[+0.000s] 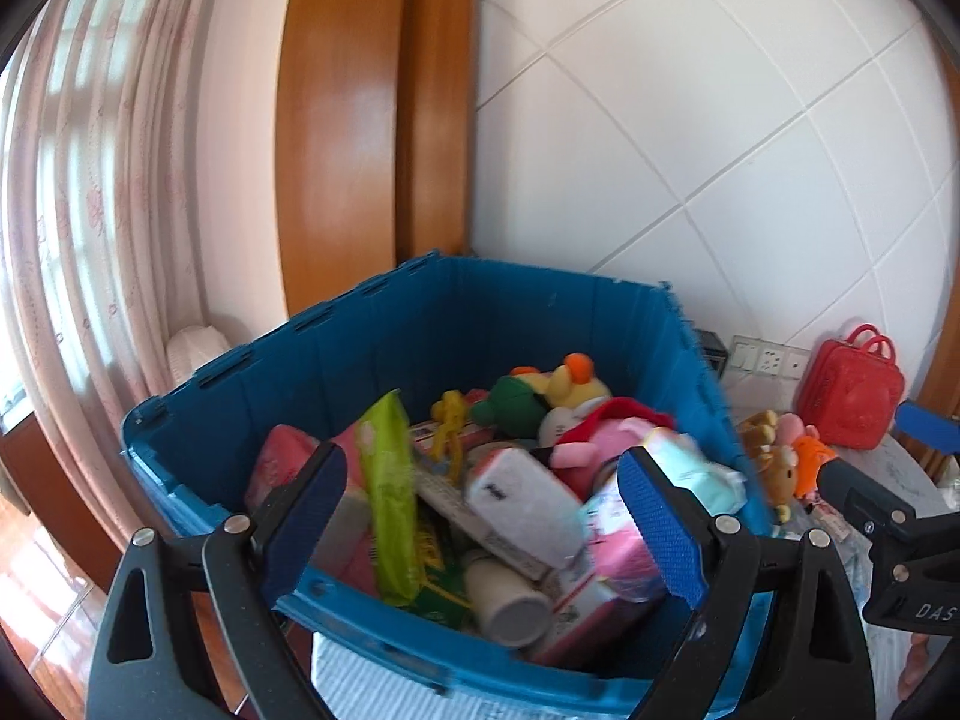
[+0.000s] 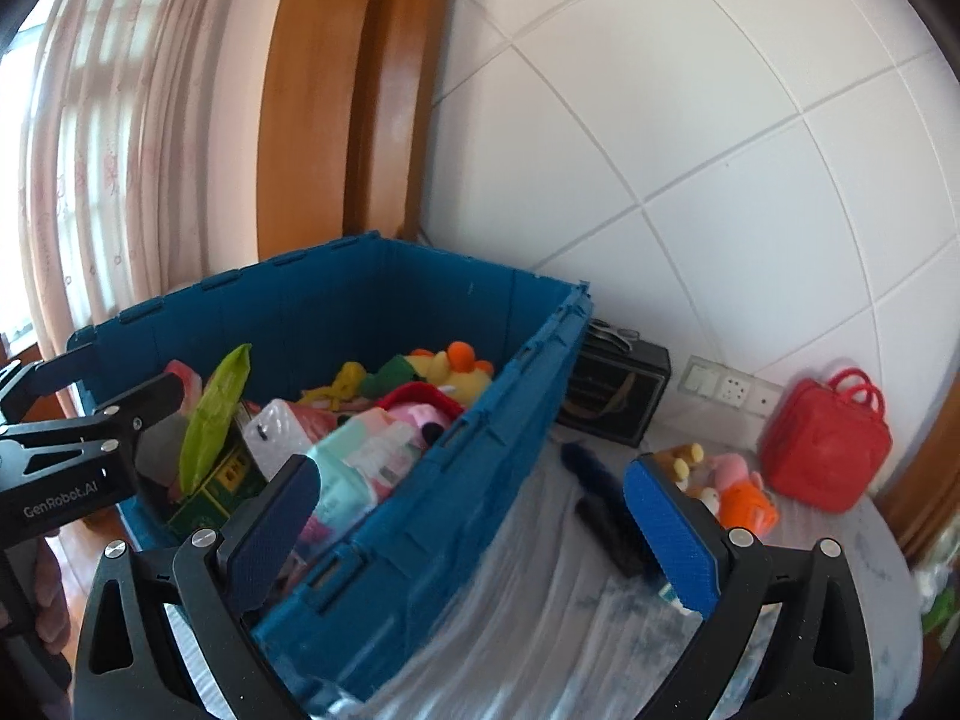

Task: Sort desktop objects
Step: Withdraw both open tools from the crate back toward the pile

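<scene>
Blue crate: stands open on the table against the white tiled wall, its far corner beside the wooden door frame; it is heaped with desktop objects
Crate contents: a green packet stands tilted near the left side; a white box lies across the middle; a white cylinder lies at the near wall; a yellow plush with orange parts sits toward the back, a pink and red plush just in front of it
My left hand-held gripper: jaws spread wide, nothing between the blue pads; it hangs over the near edge of the crate, pointed down into the heap
My right hand-held gripper: jaws wide too, empty; its left finger is over the crate's right wall, its right finger over the table
Table: covered with a pale cloth; to the right of the crate lie a dark brush-like thing, small plush toys and a red bag near the wall sockets; a black case stands just beside the crate
Left side: a pink curtain hangs by the window
</scene>
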Tool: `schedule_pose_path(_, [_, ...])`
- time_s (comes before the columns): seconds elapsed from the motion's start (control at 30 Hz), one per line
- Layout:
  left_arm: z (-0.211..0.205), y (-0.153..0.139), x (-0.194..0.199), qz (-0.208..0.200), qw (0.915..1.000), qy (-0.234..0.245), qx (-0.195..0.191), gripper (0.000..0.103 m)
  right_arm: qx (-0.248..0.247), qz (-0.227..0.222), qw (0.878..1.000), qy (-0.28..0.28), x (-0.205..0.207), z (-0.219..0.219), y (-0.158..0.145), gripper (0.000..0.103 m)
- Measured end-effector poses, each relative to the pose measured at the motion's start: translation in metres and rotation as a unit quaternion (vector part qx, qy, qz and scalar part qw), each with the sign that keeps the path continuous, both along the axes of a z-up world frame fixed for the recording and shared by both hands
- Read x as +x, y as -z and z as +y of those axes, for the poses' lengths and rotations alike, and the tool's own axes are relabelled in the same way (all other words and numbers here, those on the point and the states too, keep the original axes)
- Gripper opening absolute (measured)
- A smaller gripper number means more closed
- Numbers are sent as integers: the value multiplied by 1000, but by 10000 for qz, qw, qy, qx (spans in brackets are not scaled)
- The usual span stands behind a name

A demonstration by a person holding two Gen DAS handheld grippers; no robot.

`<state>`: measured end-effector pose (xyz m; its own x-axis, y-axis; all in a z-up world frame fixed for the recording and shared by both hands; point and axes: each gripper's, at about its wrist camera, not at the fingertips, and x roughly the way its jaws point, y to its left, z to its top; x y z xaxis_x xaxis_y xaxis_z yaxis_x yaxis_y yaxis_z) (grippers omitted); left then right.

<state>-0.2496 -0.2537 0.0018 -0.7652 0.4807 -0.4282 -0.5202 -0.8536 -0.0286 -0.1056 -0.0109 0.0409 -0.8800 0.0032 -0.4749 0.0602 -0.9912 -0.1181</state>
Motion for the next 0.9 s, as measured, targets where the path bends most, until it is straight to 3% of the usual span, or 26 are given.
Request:
schedule_pose_path(0.2, [47,-17,48,243,9979,575,162,93,-106,32,9977,674,30,81,2,103])
schedule_pose_path(0.47, [138,-15,106,248,9908,1328,-11,93,-206,-122,9860,1650,61,206,18,103])
schedule_pose_path(0.77, [245,33,133,-303,9865,1554,-415,93,-165,-573,9744,2170,71,331,58,103])
schedule_pose_path(0.9, [292,74,130,-865,9811,1628,-591,93,-226,-946,9707,2196,51,375,88,103])
